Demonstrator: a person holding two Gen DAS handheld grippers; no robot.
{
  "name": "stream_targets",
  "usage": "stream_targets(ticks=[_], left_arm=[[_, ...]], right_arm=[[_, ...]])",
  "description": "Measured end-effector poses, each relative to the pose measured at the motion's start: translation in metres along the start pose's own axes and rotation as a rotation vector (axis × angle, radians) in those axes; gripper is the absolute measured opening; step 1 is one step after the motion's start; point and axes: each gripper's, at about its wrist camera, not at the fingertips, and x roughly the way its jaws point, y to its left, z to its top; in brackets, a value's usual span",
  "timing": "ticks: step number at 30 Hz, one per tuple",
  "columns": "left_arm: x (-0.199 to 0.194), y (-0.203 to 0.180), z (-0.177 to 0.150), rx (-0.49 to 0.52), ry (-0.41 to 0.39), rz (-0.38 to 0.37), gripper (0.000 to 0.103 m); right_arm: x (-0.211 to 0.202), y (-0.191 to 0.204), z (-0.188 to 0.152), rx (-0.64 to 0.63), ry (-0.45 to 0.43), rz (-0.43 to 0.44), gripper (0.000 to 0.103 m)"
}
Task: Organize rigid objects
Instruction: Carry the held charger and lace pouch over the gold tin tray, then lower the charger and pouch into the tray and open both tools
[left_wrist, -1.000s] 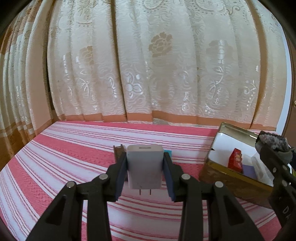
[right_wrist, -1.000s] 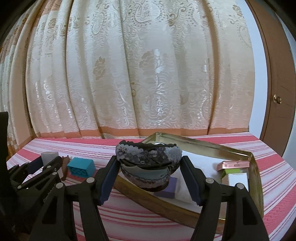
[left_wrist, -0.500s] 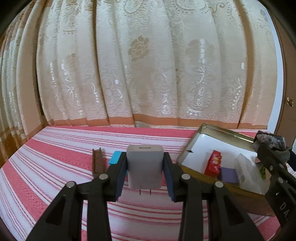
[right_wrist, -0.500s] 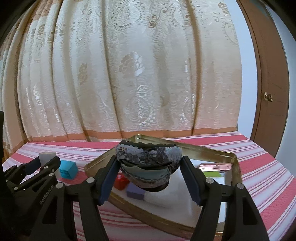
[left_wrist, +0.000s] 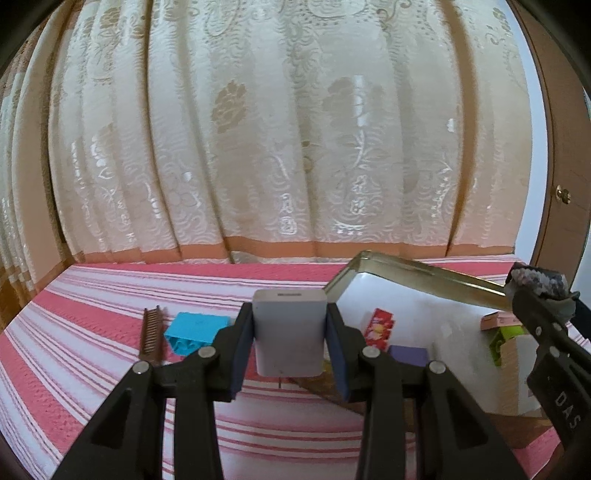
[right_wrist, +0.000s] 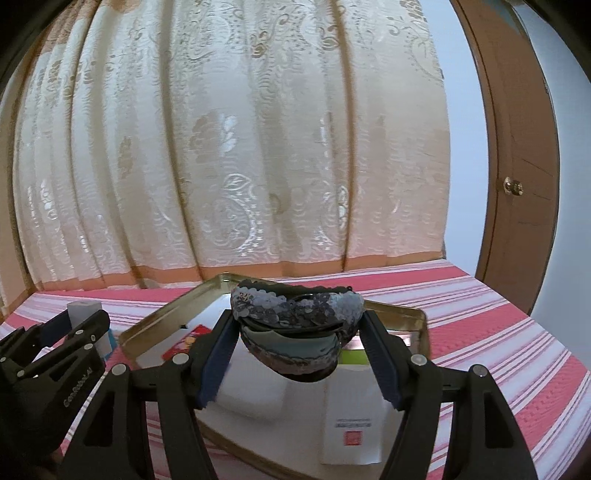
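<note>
Left wrist view: a white charger (left_wrist: 289, 332) stands upright between the two fingers of the left gripper (left_wrist: 290, 345), both blue pads pressed flat against its side faces, so the fingers hold it at a narrow spread. Its top, with a small slot, rises above the fingertips; a thin prong shows below its base. The charger hangs clear of the striped cloth (left_wrist: 92, 369) beneath. Just left of the left finger lies a blue block (left_wrist: 195, 332), and beyond that a brown comb (left_wrist: 151, 332), both on the cloth. Right of the right finger sits the gold tin (left_wrist: 417, 275), its near corner just behind the right fingertip. Inside it lie a red packet (left_wrist: 380, 326), a purple block (left_wrist: 408, 355), a pink box (left_wrist: 496, 319) and a green piece (left_wrist: 508, 332). At the far right edge, the right gripper's finger enters, carrying a sequined object.

Right wrist view: the sequined hairband (right_wrist: 295, 332), folded into a bundle, is clamped between the pads of the right gripper (right_wrist: 299, 354), which stand at a medium spread. The bundle projects above and ahead of the fingertips, hanging over the tin's (right_wrist: 399, 310) interior. Below the fingers lies a white box (right_wrist: 351, 421) with a small red mark. Left of the fingers, the left gripper (right_wrist: 79, 330) appears with the charger (right_wrist: 83, 308).
</note>
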Motion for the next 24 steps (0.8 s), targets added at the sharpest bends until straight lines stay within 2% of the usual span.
stream_targets(ticks=[12, 24], left_arm=[[0.008, -0.037, 0.005, 0.022, 0.003, -0.048, 0.037], [0.019, -0.070, 0.005, 0.052, 0.021, -0.088, 0.037]], right_arm=[[0.010, -0.031, 0.005, 0.001, 0.011, -0.055, 0.070], [0.027, -0.054, 0.004, -0.006, 0.058, -0.103, 0.070]])
